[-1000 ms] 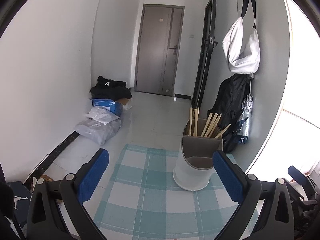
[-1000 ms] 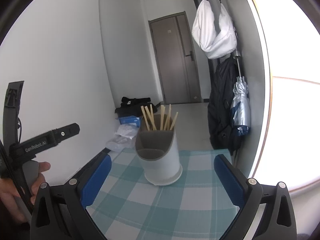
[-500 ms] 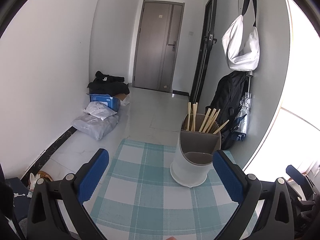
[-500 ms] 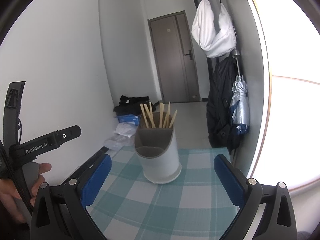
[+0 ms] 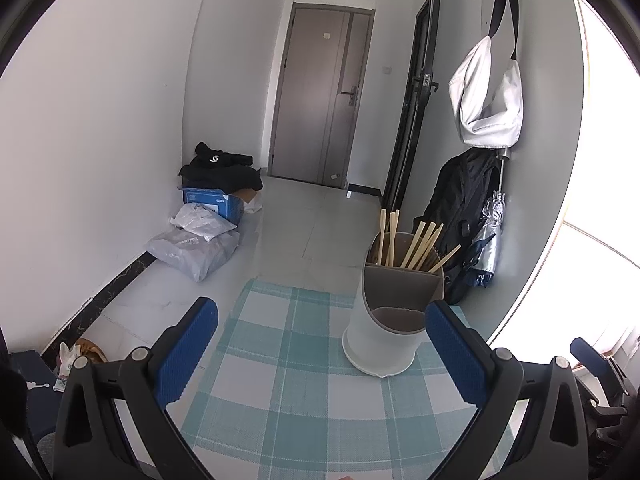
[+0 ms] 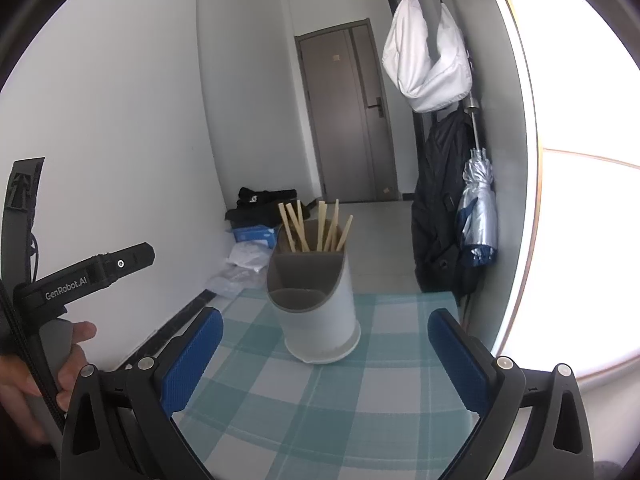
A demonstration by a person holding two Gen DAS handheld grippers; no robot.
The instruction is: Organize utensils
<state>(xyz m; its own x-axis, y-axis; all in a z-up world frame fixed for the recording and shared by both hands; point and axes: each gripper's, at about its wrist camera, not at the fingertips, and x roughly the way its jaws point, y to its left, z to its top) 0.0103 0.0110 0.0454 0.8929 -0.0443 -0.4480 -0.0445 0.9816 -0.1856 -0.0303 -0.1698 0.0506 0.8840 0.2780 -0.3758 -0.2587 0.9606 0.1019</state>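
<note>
A white utensil holder (image 5: 384,332) with a grey inner rim stands upright on the teal checked tablecloth (image 5: 296,392). Several wooden chopsticks (image 5: 416,240) stick up from its rear compartment; the front compartment looks empty. My left gripper (image 5: 322,332) is open with nothing between its blue pads, and the holder sits just inside its right pad. In the right wrist view the holder (image 6: 316,312) with its chopsticks (image 6: 316,226) stands ahead, between the fingers of my open, empty right gripper (image 6: 324,332). The left gripper's body and a hand (image 6: 60,356) show at that view's left edge.
The table's far edge drops to a tiled floor. Grey plastic bags (image 5: 196,244), a blue box (image 5: 212,200) and black clothing lie by the left wall. A white bag (image 5: 486,108), a dark backpack (image 5: 460,208) and a folded umbrella (image 6: 478,216) hang at the right. A closed door (image 5: 320,96) is behind.
The left wrist view has tipped up slightly and the holder has drifted a little left and down in it. In the right wrist view the holder sits marginally nearer. Both grippers stay open.
</note>
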